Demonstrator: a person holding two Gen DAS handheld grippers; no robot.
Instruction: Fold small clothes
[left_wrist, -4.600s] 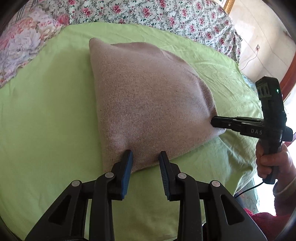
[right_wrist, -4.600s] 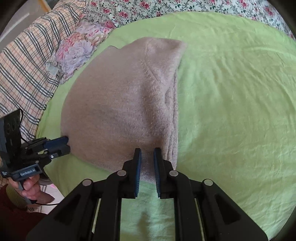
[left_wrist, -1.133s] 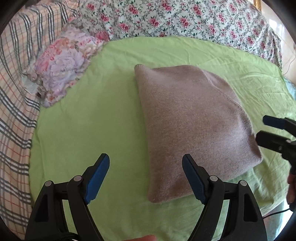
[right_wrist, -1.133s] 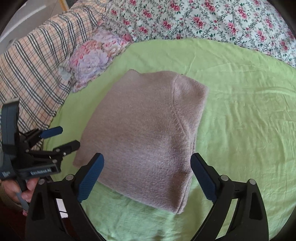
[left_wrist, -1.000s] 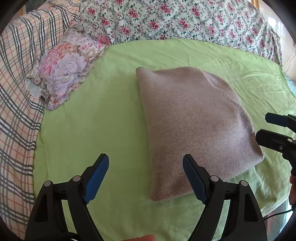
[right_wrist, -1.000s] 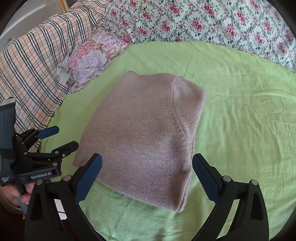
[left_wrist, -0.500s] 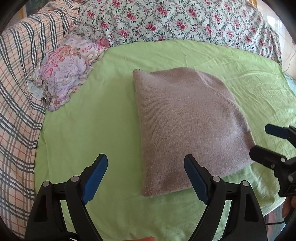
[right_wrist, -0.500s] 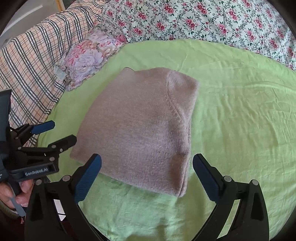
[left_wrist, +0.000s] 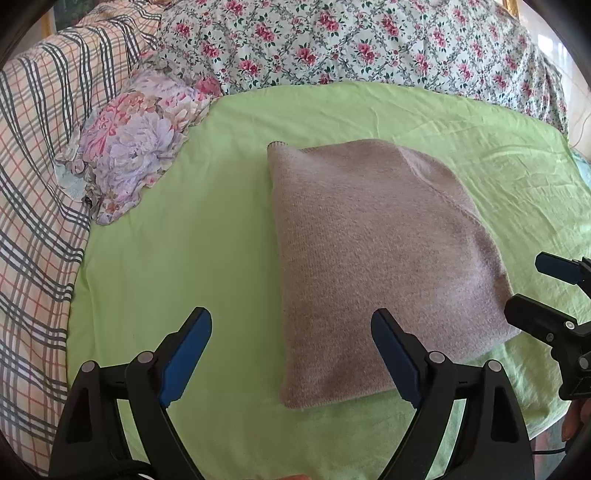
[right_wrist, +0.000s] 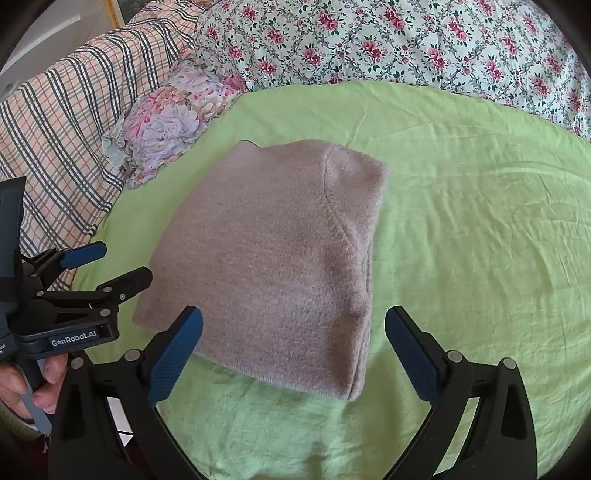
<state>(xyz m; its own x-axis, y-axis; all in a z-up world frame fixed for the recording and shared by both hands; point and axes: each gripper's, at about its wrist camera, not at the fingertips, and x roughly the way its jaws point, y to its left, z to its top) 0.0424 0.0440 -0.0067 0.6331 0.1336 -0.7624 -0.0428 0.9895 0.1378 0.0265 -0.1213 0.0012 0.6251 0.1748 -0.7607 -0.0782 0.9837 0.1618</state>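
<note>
A taupe knitted sweater (left_wrist: 369, 240) lies folded into a thick rectangle on the green sheet (left_wrist: 184, 240). My left gripper (left_wrist: 291, 314) hovers over the sweater's near left corner, its jaws opening wide, and the blue pads touch nothing. Seen from the right wrist, the sweater (right_wrist: 277, 251) lies flat with its near edge between the spread fingers of my right gripper (right_wrist: 293, 312), which is open and clear of the knit. The left gripper (right_wrist: 123, 262) stands just off the sweater's left edge, and the right gripper (left_wrist: 526, 282) just off its right edge.
A floral pillow (left_wrist: 136, 140) lies at the sheet's far left corner, with a plaid blanket (left_wrist: 33, 184) along the left side. A rose-print quilt (left_wrist: 369, 44) covers the bed behind. A hand (right_wrist: 22, 387) grips the left handle. Bare green sheet (right_wrist: 480, 221) spreads right of the sweater.
Earlier both grippers were shut on the sweater's near edge; they have let go, opened wide and drawn back. Over the last second the view barely shifts and the left jaws spread slightly.
</note>
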